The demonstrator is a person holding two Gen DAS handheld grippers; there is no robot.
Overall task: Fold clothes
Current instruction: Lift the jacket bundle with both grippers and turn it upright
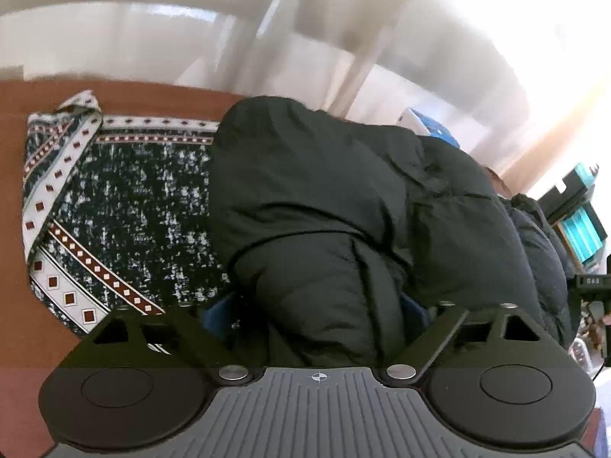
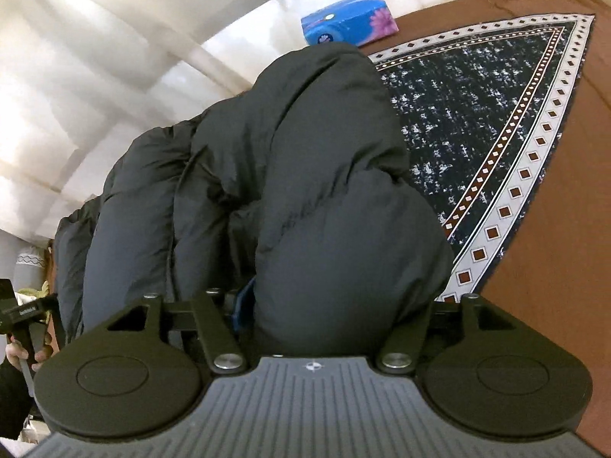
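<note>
A dark puffer jacket (image 1: pixel 343 198) lies bunched over a patterned cloth (image 1: pixel 126 210) on a brown table (image 1: pixel 114 95). My left gripper (image 1: pixel 317 316) is shut on a padded fold of the jacket; its blue fingertips (image 1: pixel 215 315) peek out beside the fabric. In the right wrist view the same jacket (image 2: pixel 290 175) fills the middle. My right gripper (image 2: pixel 328 316) is shut on another thick fold of it, with a blue fingertip (image 2: pixel 244 301) showing at the left. The other gripper (image 2: pixel 26 313) shows at the far left edge.
A blue tissue box (image 2: pixel 347 19) stands at the far edge of the table (image 2: pixel 553 267). The patterned cloth (image 2: pixel 496 122) spreads to the right of the jacket. White chair legs and a pale floor lie beyond the table. Shelves with teal items (image 1: pixel 580 225) stand at the right.
</note>
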